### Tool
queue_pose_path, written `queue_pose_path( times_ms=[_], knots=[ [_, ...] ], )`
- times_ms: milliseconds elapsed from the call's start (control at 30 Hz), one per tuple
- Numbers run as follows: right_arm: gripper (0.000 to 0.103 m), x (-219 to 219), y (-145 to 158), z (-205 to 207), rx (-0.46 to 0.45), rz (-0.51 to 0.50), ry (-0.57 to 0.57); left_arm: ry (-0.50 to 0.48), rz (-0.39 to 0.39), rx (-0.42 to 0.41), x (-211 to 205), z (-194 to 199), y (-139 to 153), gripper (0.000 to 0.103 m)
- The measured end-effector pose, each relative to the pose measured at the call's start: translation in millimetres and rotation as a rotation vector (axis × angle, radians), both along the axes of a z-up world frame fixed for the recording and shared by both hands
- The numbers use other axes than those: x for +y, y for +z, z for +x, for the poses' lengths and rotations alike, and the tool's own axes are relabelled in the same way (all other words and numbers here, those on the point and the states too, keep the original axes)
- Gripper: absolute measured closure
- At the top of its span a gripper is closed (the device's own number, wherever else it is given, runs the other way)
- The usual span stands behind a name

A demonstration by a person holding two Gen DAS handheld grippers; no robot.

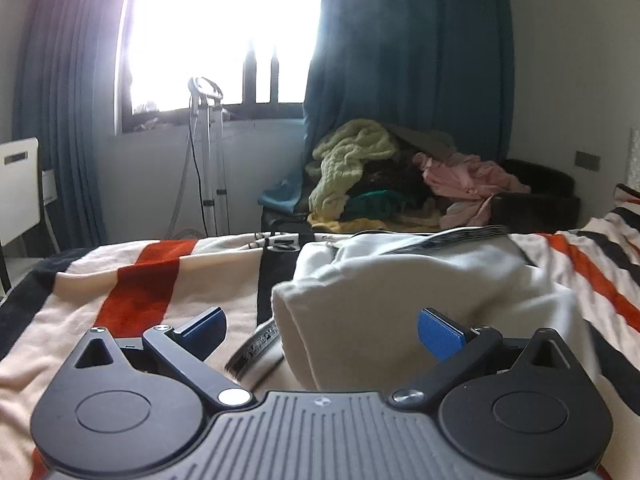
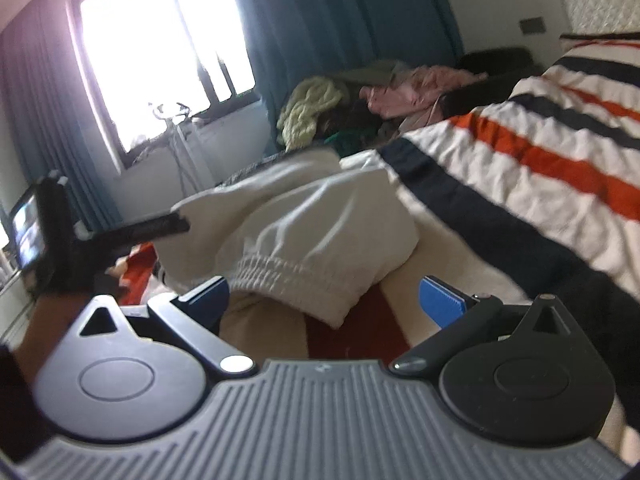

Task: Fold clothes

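Both the left gripper (image 1: pixel 320 330) and the right gripper (image 2: pixel 324 300) hang with jaws spread wide, gripping nothing, just short of the cream sweatpants (image 1: pixel 420 280) bunched on the striped blanket (image 1: pixel 132 280).

Bright window (image 1: pixel 208 32) flanked by teal curtains (image 1: pixel 408 60), metal stand (image 1: pixel 210 152) set beneath it, white chair (image 1: pixel 18 188) seen at far left, wall switch (image 1: pixel 587 160) mounted at right.
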State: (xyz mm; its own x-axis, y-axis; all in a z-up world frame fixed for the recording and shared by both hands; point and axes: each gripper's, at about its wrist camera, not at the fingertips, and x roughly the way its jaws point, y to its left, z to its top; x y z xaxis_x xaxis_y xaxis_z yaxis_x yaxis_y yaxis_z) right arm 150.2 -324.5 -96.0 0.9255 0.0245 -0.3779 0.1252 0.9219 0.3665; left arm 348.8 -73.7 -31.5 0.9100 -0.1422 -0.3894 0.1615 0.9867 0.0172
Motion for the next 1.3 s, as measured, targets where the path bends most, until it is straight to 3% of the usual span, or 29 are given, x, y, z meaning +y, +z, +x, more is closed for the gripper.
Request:
queue_pose_path(
  times_ms=[33,233,267,400,500,533,567,667,767,933,1033,1067,1133,1300],
  knots=[
    [0.0,0.9,-3.4,4.6,0.004,0.002,0.005,-0.006,0.011,-0.007,-2.2,7.3,-0.3,0.007],
    [0.0,-0.7,-28.5,19.8,0.018,-0.015,-0.01,0.021,0.063,-0.068,-18.0,28.9,7.8,0.056],
    [0.0,-1.1,-32.9,21.4,0.029,-0.029,-0.029,0.034,0.061,-0.101,-19.8,24.8,13.1,0.058],
    [0.0,-2.2,-32.9,17.6,0.019,-0.034,-0.028,-0.008,0.006,-0.282,-23.6,-24.5,46.4,0.071],
    [0.0,-1.5,-28.8,11.2,-0.008,-0.042,-0.019,-0.063,-0.082,-0.311,-20.8,-69.6,71.1,0.081],
    [0.0,0.1,-26.9,8.2,-0.017,-0.053,-0.016,-0.076,-0.109,-0.324,-17.8,-85.6,78.7,0.099],
    [0.0,1.6,-25.0,5.1,-0.027,-0.064,-0.013,-0.085,-0.132,-0.34,-14.5,-100.9,85.4,0.103],
    [0.0,8.6,-19.0,-5.4,-0.062,-0.113,-0.001,-0.086,-0.212,-0.421,4.0,-152.1,104.4,0.103],
    [0.0,19.9,-15.6,-13.7,-0.036,-0.153,0.028,-0.072,-0.231,-0.35,25.1,-174.2,99.4,0.103],
    [0.0,35.1,-11.9,-27.1,0.02,-0.19,0.06,-0.118,-0.14,-0.176,56.5,-190.3,50.3,0.1],
    [0.0,31.9,-12.5,-30.9,0.077,-0.186,0.027,-0.197,-0.036,-0.038,64.7,-181.9,14.3,0.088],
    [0.0,29.9,-13.3,-30.5,0.1,-0.18,0.009,-0.231,0.023,-0.021,60.5,-177.7,4.8,0.076],
    [0.0,25.8,-15.6,-27.4,0.133,-0.15,-0.022,-0.272,0.169,-0.001,48.3,-179.1,-22.5,0.062],
    [0.0,28.2,-27.3,-16.0,0.172,-0.16,-0.03,-0.294,0.444,-0.013,30.3,-166.8,-86.1,0.052]
  ],
)
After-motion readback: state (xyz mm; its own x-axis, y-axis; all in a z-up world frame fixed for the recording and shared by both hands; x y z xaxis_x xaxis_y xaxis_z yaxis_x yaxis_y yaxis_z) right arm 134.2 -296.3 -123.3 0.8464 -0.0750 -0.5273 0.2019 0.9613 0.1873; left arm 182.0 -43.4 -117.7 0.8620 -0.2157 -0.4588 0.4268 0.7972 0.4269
